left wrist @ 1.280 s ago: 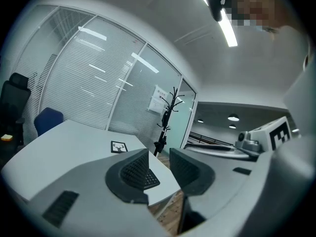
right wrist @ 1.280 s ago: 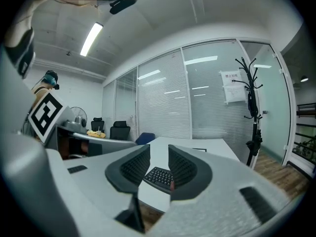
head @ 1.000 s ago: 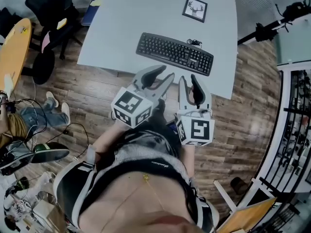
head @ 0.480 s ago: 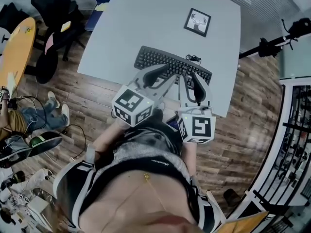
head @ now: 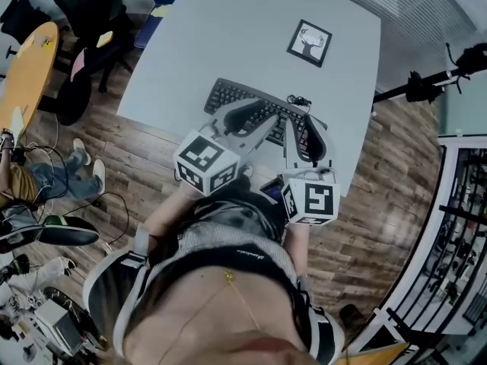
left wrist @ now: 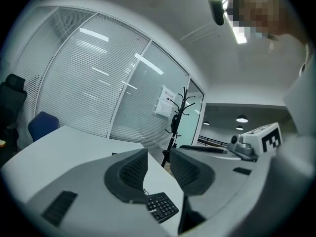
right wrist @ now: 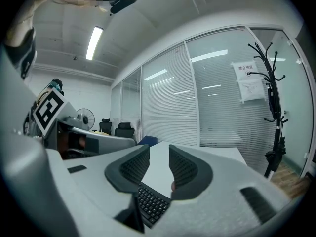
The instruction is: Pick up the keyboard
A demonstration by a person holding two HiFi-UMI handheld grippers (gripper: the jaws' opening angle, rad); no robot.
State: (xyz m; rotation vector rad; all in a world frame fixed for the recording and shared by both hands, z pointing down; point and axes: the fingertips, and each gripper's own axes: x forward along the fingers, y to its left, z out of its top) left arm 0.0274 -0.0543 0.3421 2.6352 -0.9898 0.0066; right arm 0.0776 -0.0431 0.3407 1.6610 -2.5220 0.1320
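Observation:
A black keyboard lies near the front edge of the grey table, with its cable bunched at the far right end. My left gripper hovers over the keyboard's middle, jaws slightly apart with nothing between them. My right gripper hangs over the keyboard's right end, also slightly apart and empty. In the left gripper view the keyboard's end shows below the left gripper. In the right gripper view the keys show under the right gripper.
A framed deer picture lies farther back on the table. Black office chairs and a yellow round table stand to the left. A black stand is at the right, and a coat rack stands beyond the table.
Both grippers have moved forward from over the floor to above the keyboard at the table's front edge. The jaws' gaps look the same.

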